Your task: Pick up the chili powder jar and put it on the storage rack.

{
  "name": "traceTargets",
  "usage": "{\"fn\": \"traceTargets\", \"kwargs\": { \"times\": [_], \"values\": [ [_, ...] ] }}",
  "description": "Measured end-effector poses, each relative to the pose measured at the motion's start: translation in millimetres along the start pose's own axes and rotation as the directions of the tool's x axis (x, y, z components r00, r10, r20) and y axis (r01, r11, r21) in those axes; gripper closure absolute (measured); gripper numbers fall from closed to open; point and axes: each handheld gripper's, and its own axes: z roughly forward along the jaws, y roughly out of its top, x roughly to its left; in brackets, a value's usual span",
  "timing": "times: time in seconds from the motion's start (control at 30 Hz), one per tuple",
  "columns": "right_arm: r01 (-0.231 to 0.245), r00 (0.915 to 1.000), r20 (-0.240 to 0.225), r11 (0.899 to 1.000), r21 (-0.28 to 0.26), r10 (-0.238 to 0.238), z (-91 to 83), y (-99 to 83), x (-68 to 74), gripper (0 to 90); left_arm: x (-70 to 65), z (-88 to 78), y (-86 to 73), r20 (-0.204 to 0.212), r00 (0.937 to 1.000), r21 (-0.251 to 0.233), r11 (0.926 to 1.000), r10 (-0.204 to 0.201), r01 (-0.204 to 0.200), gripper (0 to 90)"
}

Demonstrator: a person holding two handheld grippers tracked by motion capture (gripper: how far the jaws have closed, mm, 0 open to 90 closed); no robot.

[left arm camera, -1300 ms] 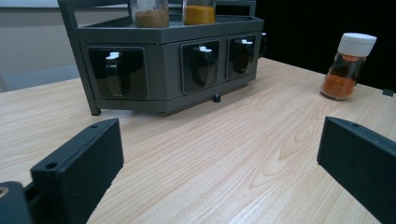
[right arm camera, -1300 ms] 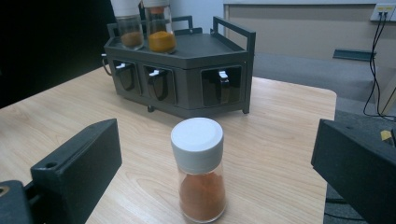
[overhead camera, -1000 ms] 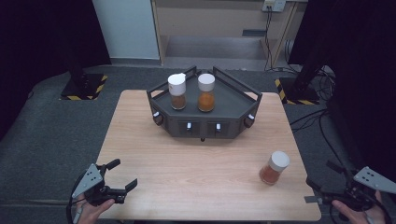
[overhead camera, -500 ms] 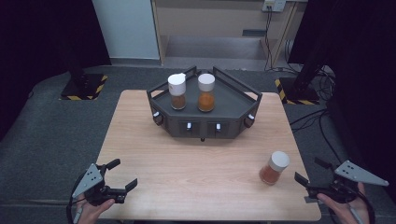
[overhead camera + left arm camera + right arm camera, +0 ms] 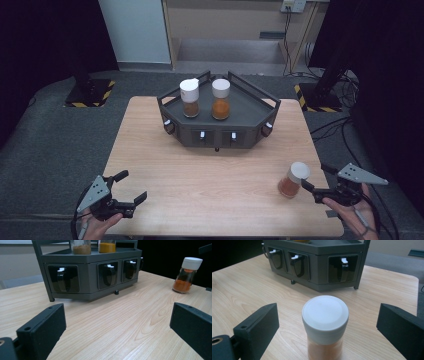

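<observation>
We find no legible brand, label or writing on any item; the jars carry plain white caps.

Containers: a lone spice jar [image 5: 294, 180] stands upright on the wooden table [image 5: 210, 175], glass-bodied, white-capped, holding orange powder to roughly half its height. A dark grey rack [image 5: 218, 120] sits beyond it across the table; on its top tray stand two more capped jars, the brown-filled jar [image 5: 189, 98] and the yellow-orange jar [image 5: 220, 99] side by side, close together. The rack's front faces carry small drawers with white-tipped handles [image 5: 342, 261].

Position relative to the tool: in the right gripper view the lone jar [image 5: 325, 325] stands directly ahead of the right gripper [image 5: 317, 181], centred on the line between its two jaws and just in front of them. Both jaws stand clear of the glass, with table visible on either side. The jaws have just been closing a little but remain wide apart, and nothing is held. From above, the jar is just beside the gripper's tips, on the side toward the table's middle.

The left gripper [image 5: 128, 186] rests near the table's near edge, well apart from the jar [image 5: 187, 275], its jaws spread wide, with bare wood between them. The rack [image 5: 90, 272] lies ahead of it.
</observation>
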Motion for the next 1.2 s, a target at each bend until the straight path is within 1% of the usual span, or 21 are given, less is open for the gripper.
{"fn": "traceTargets", "kwargs": {
  "times": [0.07,0.1,0.17,0.6,0.87,1.1,1.2],
  "values": [
    [0.001,1.0000,0.001,1.000,0.006,-0.001,1.8,0.7,0.1,4.5,-0.1,0.0,0.1,0.000,1.0000,0.001,1.0000,0.001,-0.001,0.0],
    [0.000,1.0000,-0.001,1.000,0.018,0.000,6.0,1.6,-0.5,4.5,0.0,-0.1,-0.1,0.000,1.0000,0.000,1.0000,0.000,0.000,0.0],
    [0.003,1.0000,-0.004,1.000,0.024,-0.002,9.1,1.9,-0.9,4.8,0.0,-0.2,0.1,-0.001,1.0000,0.000,1.0000,0.001,-0.001,0.0],
    [0.010,0.9997,-0.024,0.999,0.050,-0.008,29.4,0.3,-5.2,6.6,0.0,-0.3,0.1,-0.001,1.0000,0.001,1.0000,0.001,-0.001,0.0],
    [0.011,0.9995,-0.030,0.998,0.065,-0.009,39.2,-1.3,-4.6,8.3,-0.1,-0.5,0.1,-0.003,1.0000,0.001,1.0000,0.001,-0.001,0.0],
    [0.019,0.9993,-0.032,0.998,0.066,-0.017,46.4,-3.3,-3.3,14.8,0.1,-0.6,-0.1,-0.004,1.0000,0.001,1.0000,-0.001,0.001,0.0],
    [0.025,0.9991,-0.037,0.997,0.070,-0.023,48.8,-3.8,-3.3,16.1,0.0,-0.7,0.0,-0.003,1.0000,0.001,1.0000,0.000,0.000,0.0]
  ]
}}
